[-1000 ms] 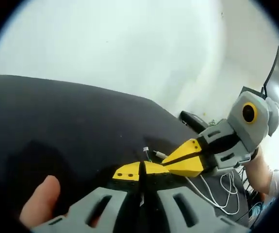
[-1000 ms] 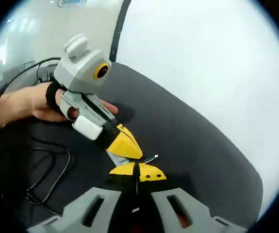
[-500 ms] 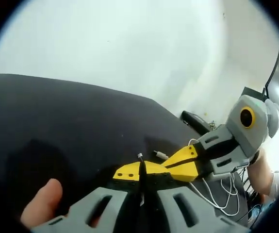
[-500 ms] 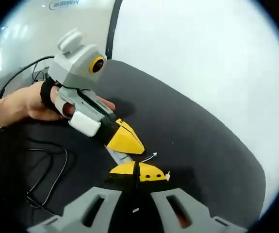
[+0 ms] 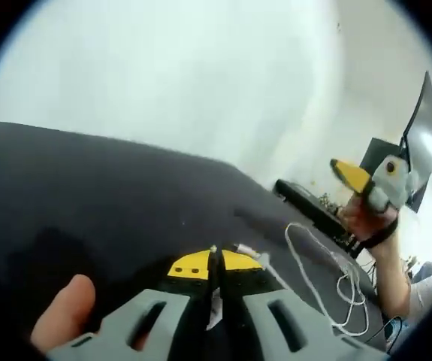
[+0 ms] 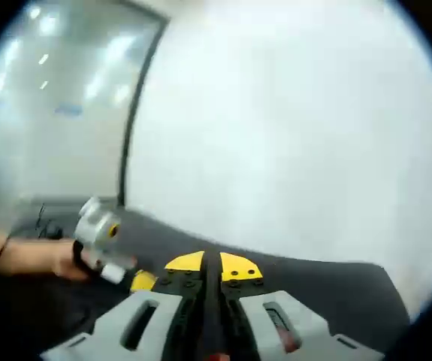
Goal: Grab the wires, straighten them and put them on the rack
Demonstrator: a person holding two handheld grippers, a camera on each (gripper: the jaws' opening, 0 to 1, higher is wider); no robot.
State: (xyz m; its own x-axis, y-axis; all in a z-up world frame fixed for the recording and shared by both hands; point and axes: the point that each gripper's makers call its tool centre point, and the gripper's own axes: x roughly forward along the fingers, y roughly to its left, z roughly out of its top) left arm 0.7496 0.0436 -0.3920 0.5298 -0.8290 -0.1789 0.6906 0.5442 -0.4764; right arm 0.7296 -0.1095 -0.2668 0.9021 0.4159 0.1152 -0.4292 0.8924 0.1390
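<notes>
My left gripper point(image 5: 214, 262) is low over the black table point(image 5: 88, 195), jaws shut on a thin wire whose small tip point(image 5: 213, 249) pokes out between the yellow pads. A white cable point(image 5: 306, 265) starts with its plug beside the right pad and runs right into loose loops. My right gripper point(image 5: 348, 173), held in a hand, is raised far off at the right with its yellow tips together. In the blurred right gripper view, the right gripper point(image 6: 212, 265) is shut with nothing visible between the pads, and the left gripper point(image 6: 107, 242) is small at lower left.
A long black bar-like object point(image 5: 313, 213) lies on the table's far right edge, beyond the white cable. A dark monitor point(image 5: 424, 131) stands behind it. A fingertip point(image 5: 64, 310) shows at the lower left. A pale wall fills the background.
The right gripper, which was tip to tip with the left gripper, has pulled away, up and to the right. The left gripper stayed low, still shut on the wire.
</notes>
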